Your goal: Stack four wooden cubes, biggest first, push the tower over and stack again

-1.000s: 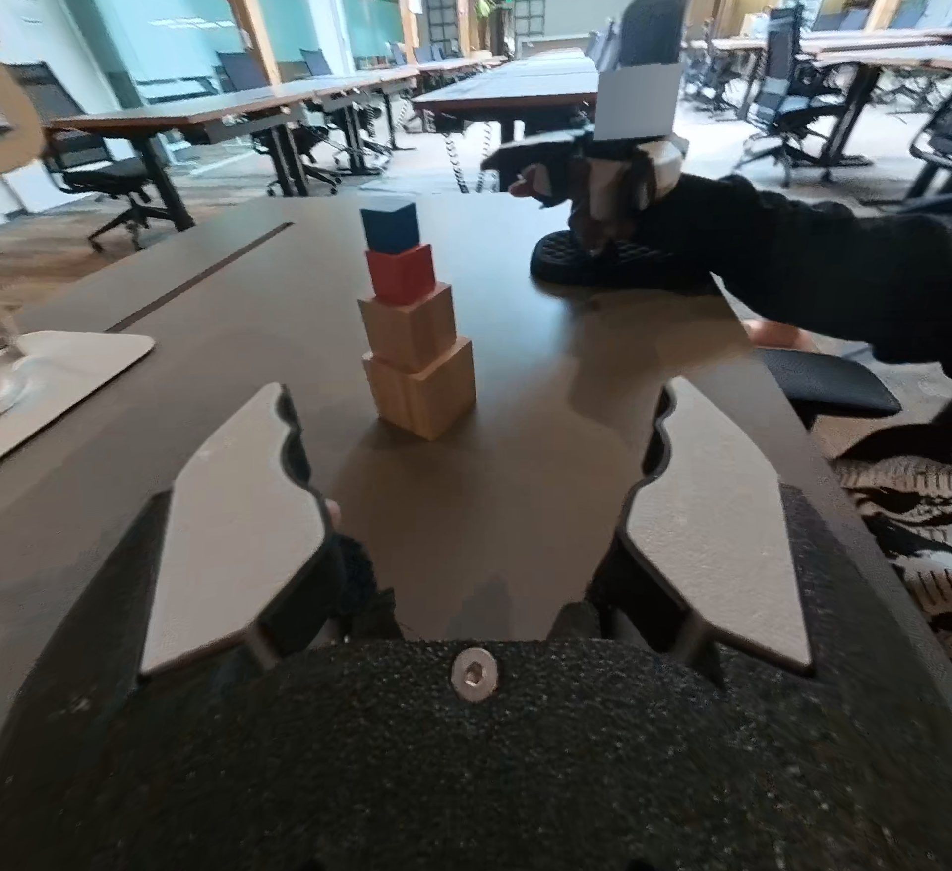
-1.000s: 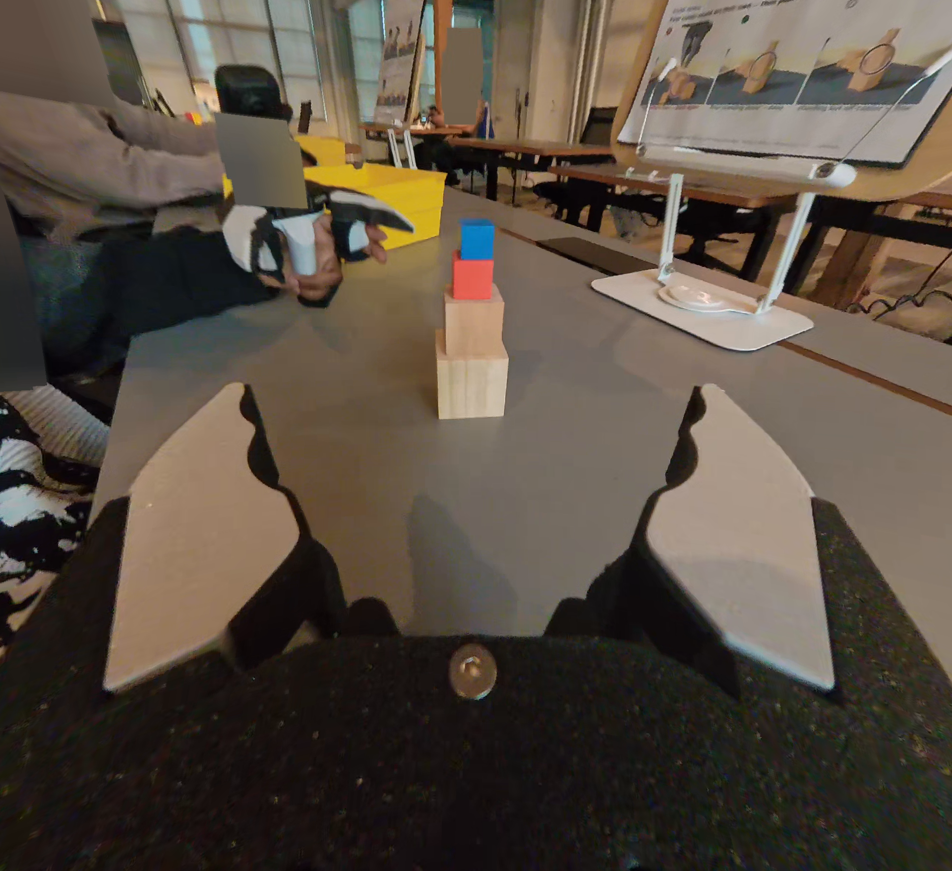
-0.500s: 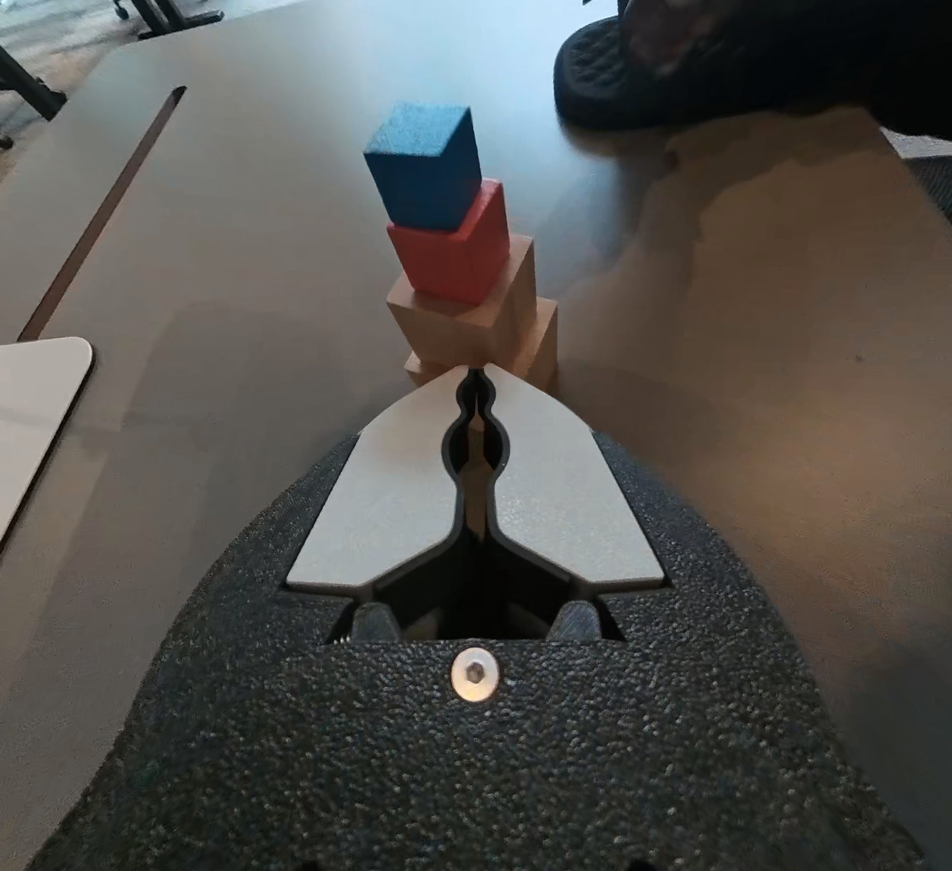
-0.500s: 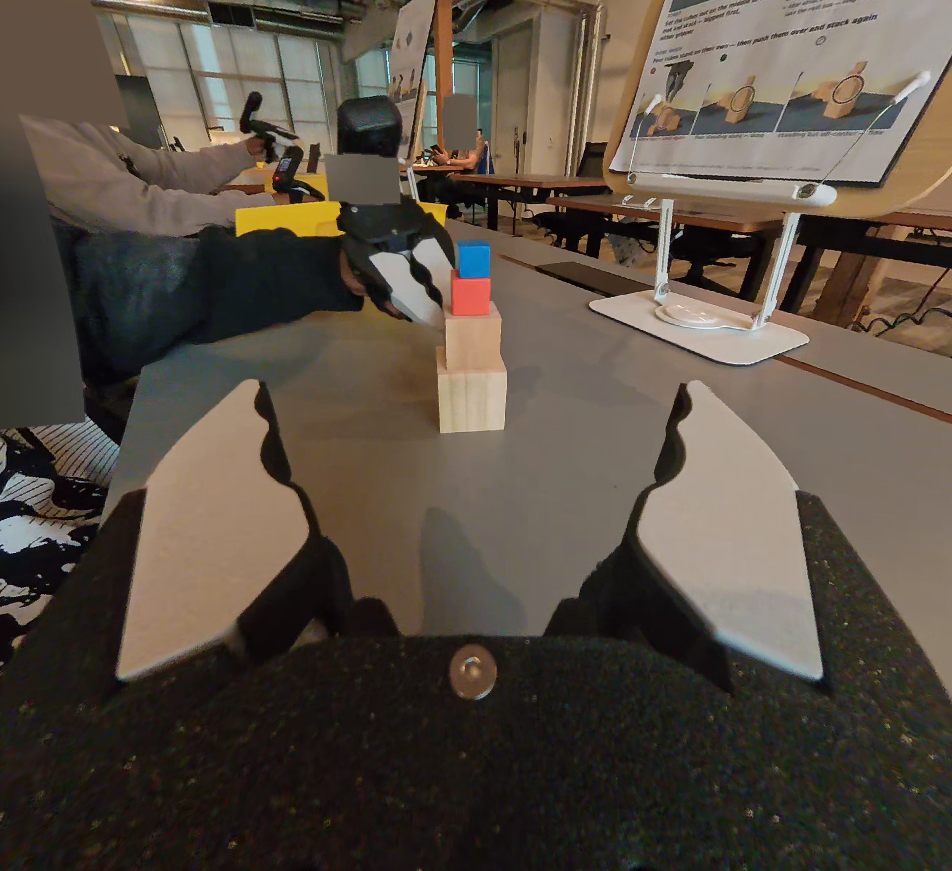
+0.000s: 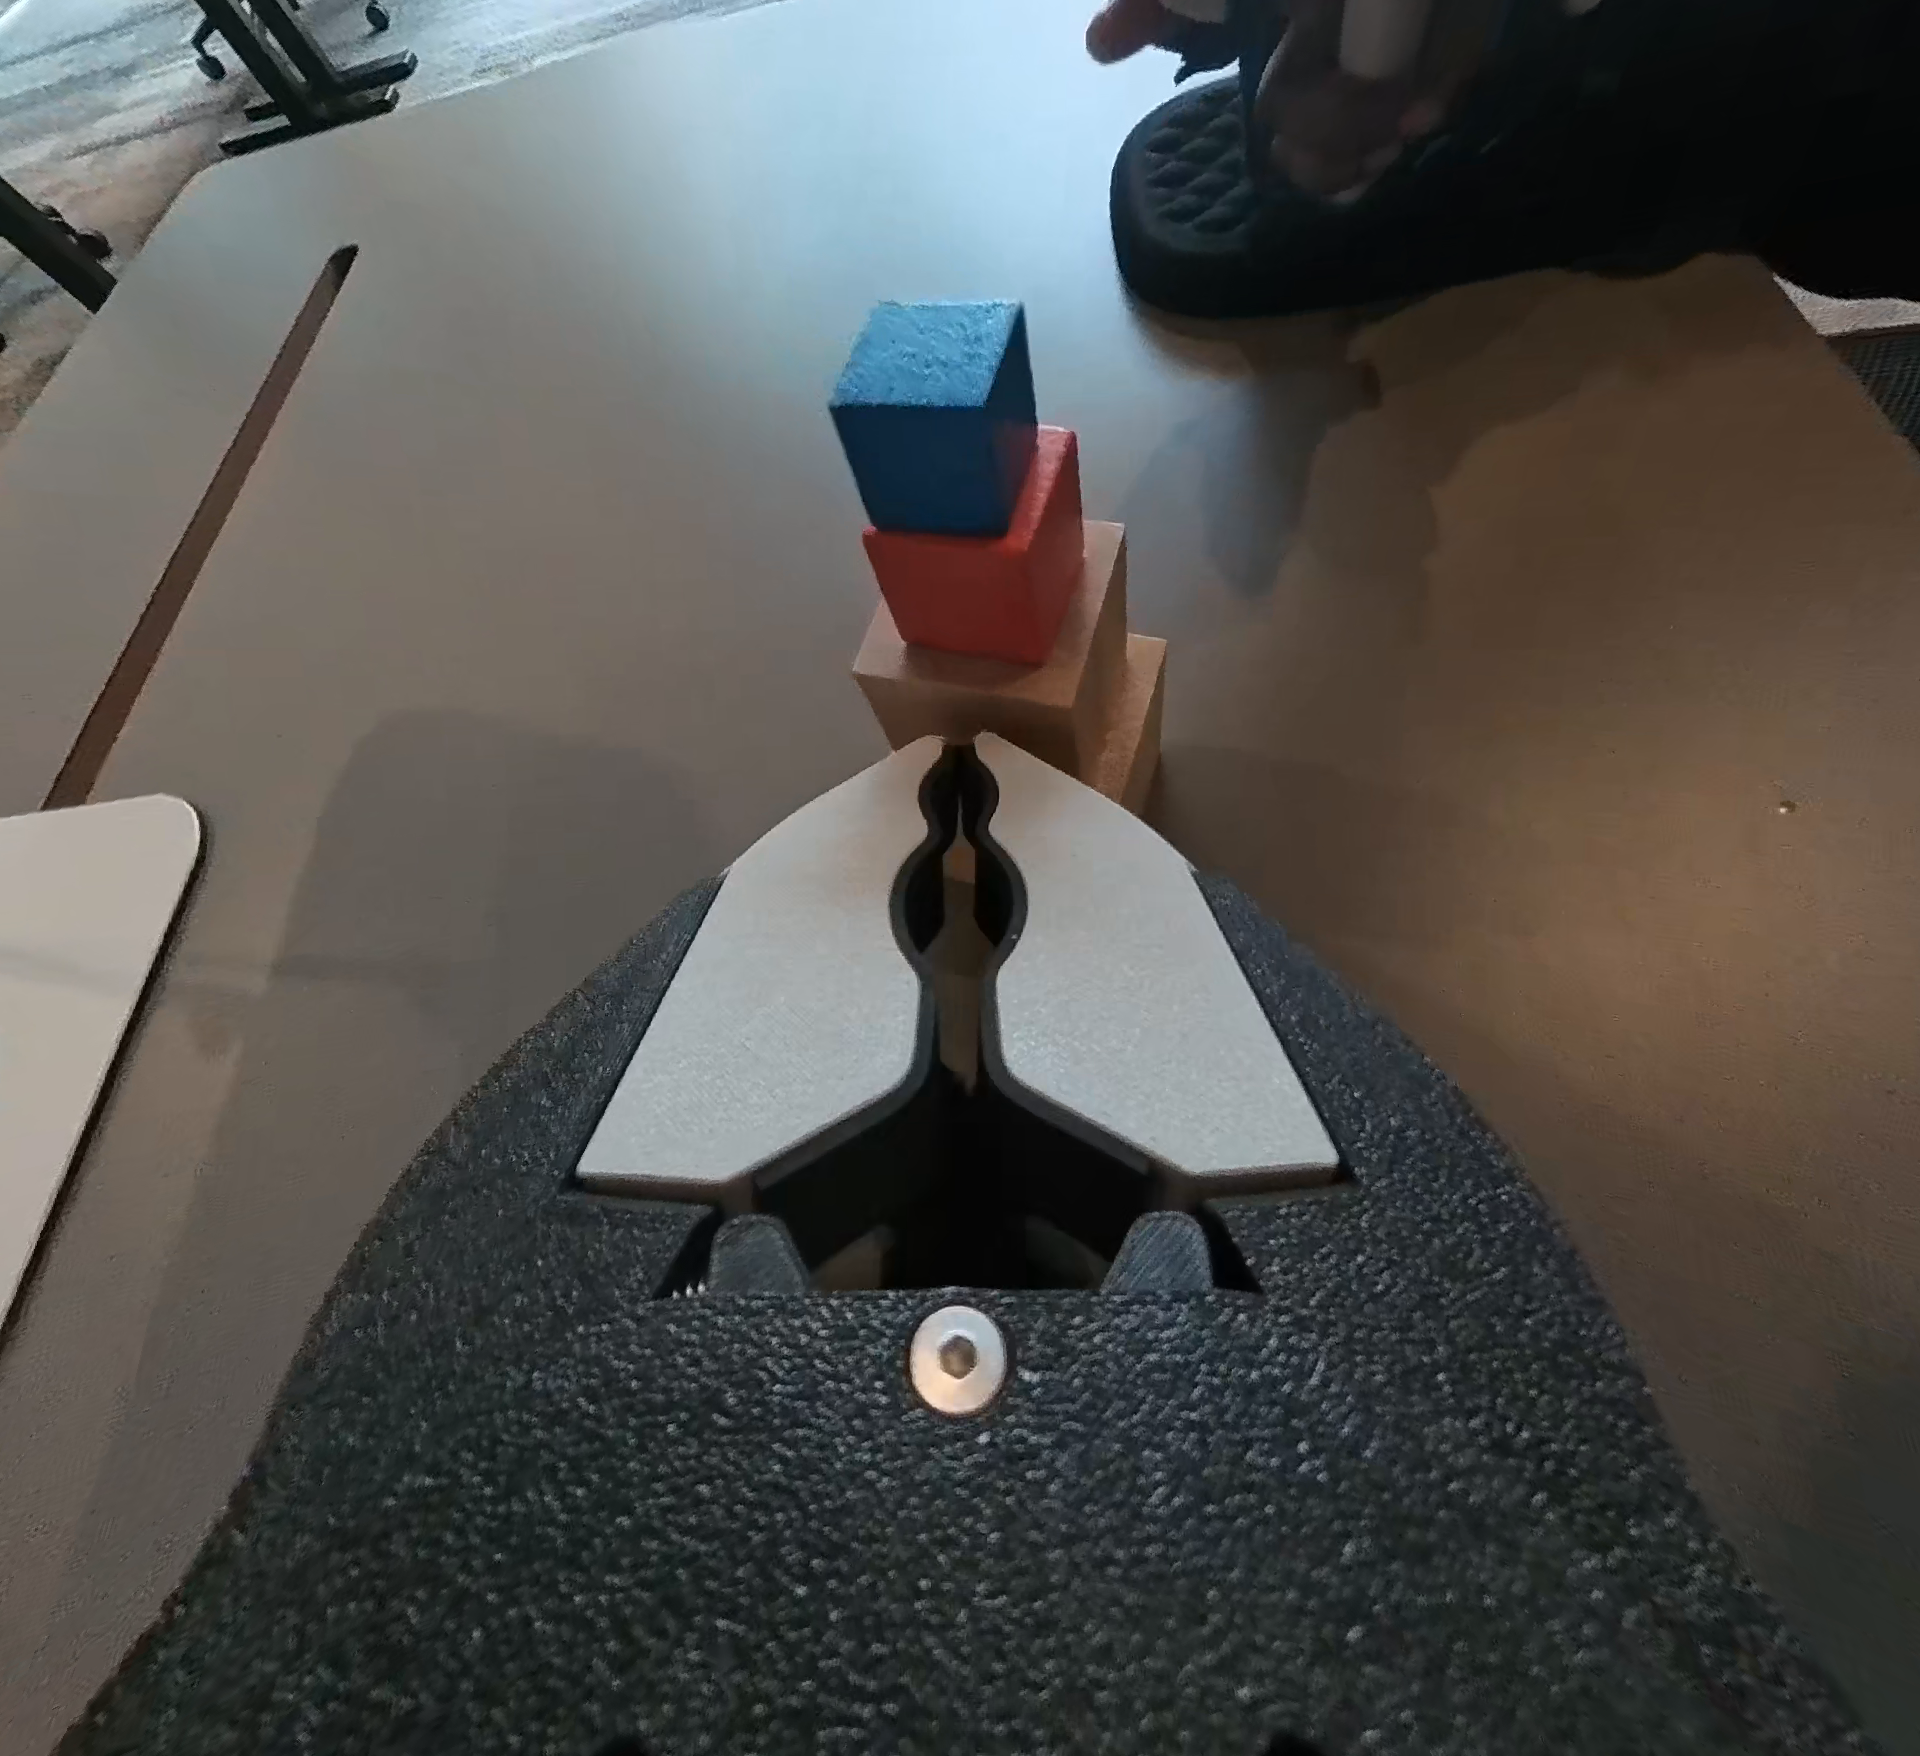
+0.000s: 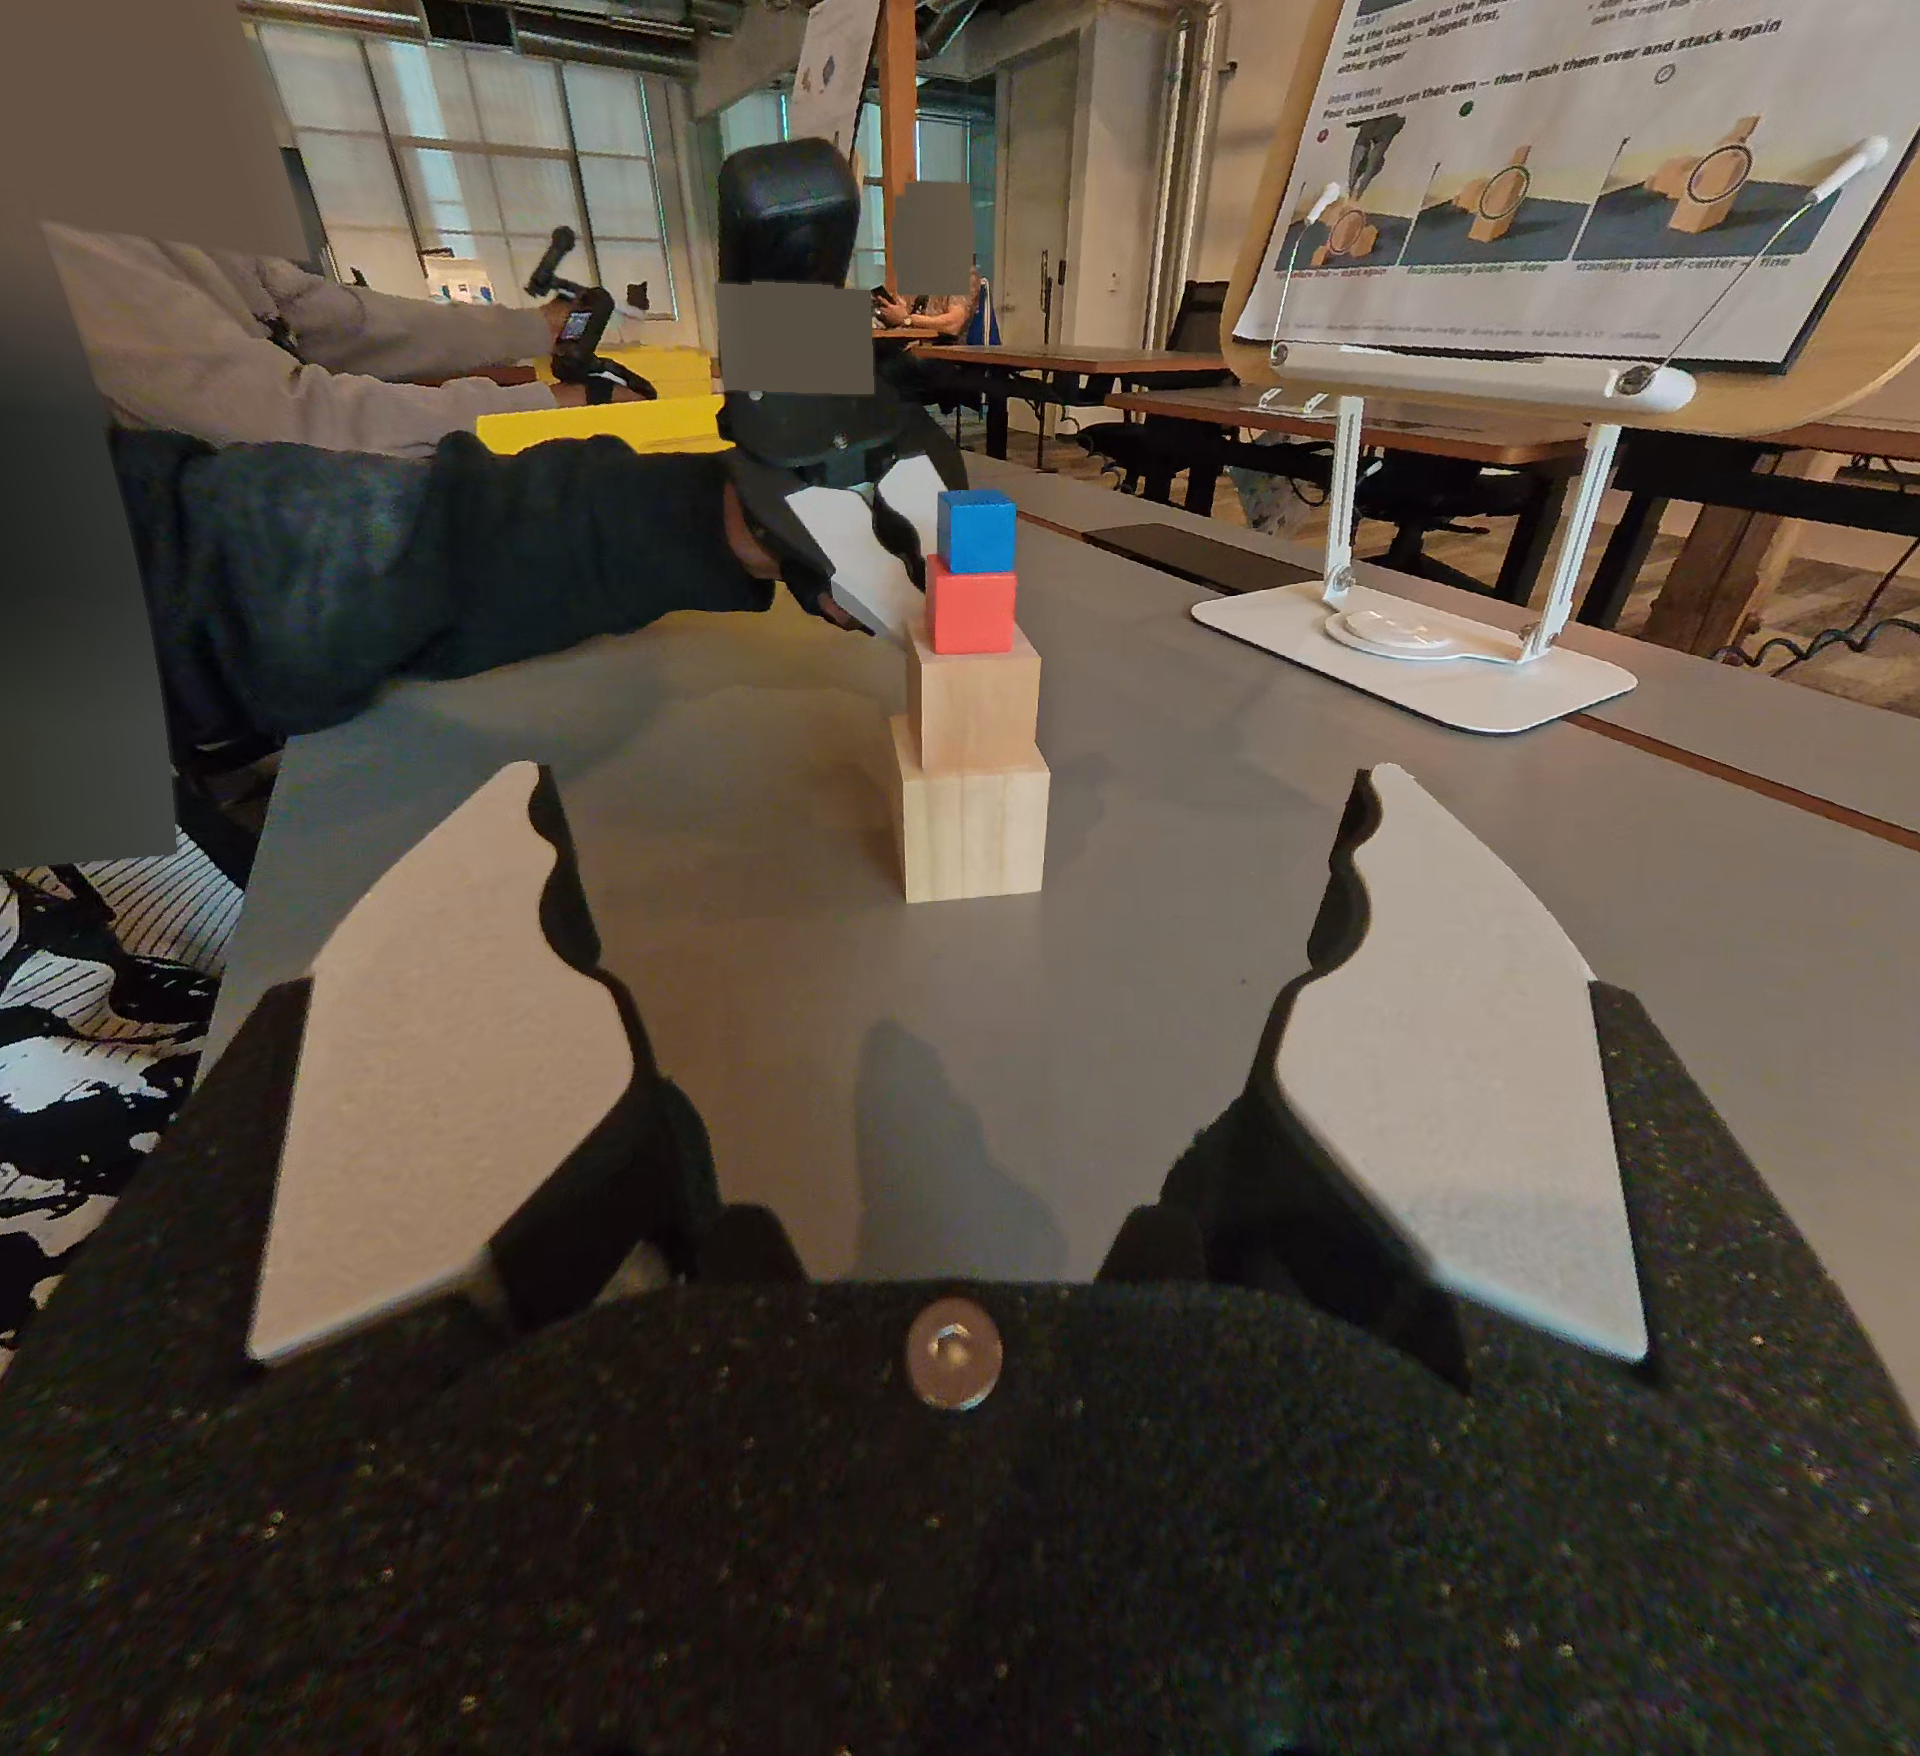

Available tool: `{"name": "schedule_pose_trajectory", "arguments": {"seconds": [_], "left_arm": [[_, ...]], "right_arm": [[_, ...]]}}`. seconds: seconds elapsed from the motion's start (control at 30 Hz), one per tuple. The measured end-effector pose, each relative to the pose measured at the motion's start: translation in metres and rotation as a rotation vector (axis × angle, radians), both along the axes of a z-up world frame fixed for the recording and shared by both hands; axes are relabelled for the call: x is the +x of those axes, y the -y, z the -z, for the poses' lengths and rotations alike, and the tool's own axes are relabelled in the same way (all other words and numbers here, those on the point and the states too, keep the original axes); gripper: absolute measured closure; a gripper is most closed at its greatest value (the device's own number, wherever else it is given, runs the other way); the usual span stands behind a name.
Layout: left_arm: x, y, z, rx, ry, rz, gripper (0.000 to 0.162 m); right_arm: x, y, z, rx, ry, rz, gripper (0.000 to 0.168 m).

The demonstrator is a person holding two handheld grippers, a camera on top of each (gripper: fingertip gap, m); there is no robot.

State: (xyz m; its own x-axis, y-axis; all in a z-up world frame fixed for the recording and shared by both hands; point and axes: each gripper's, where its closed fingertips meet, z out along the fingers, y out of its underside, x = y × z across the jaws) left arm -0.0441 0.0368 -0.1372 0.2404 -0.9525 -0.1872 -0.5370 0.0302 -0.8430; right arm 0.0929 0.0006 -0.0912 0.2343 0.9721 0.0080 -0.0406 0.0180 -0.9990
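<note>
Tower (image 6: 971, 698): four cubes upright on the table (image 5: 520, 459); blue cube (image 5: 935, 418) topmost.
Left gripper (image 5: 958, 745): fingers together, tips at the tower's second cube (image 5: 1049, 678).
Right gripper (image 6: 951, 875): spread apart, well short of the tower.

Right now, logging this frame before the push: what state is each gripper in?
Left gripper: shut, empty, tips at the second wooden cube of the tower.
Right gripper: open, empty, back from the tower.

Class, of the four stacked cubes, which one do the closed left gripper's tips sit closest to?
The smaller plain wooden cube, second from the bottom: the left gripper has its tips at it, below the red cube and blue cube.
</note>
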Motion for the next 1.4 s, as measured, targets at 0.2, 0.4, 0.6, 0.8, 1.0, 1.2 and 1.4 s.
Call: {"name": "schedule_pose_trajectory", "arguments": {"seconds": [0.2,0.4,0.6,0.8,1.0,1.2,1.4], "left_arm": [[0.012,-0.001,-0.002,-0.003,-0.003,0.029,0.162],[0.005,-0.013,0.008,-0.047,0.004,0.004,0.162],[0.021,-0.005,-0.007,-0.079,0.116,0.082,0.162],[0.041,-0.001,-0.013,-0.048,0.069,0.124,0.162],[0.043,-0.007,-0.009,-0.062,0.060,0.108,0.162],[0.024,0.011,-0.008,-0.065,0.083,0.106,0.162],[0.046,0.037,-0.014,0.063,0.067,-0.026,0.162]], "right_arm": [[0.000,-0.001,0.001,-0.009,0.003,0.001,0.034],[0.000,-0.001,0.000,-0.004,-0.002,0.004,0.035],[-0.001,-0.001,0.001,-0.010,0.006,0.001,0.035],[0.000,-0.001,0.001,-0.008,0.002,0.003,0.035],[-0.001,-0.001,0.001,-0.010,0.005,0.004,0.035],[-0.001,-0.001,0.001,-0.008,0.005,0.002,0.035],[0.000,0.000,0.000,0.001,0.001,0.007,0.035]]}}
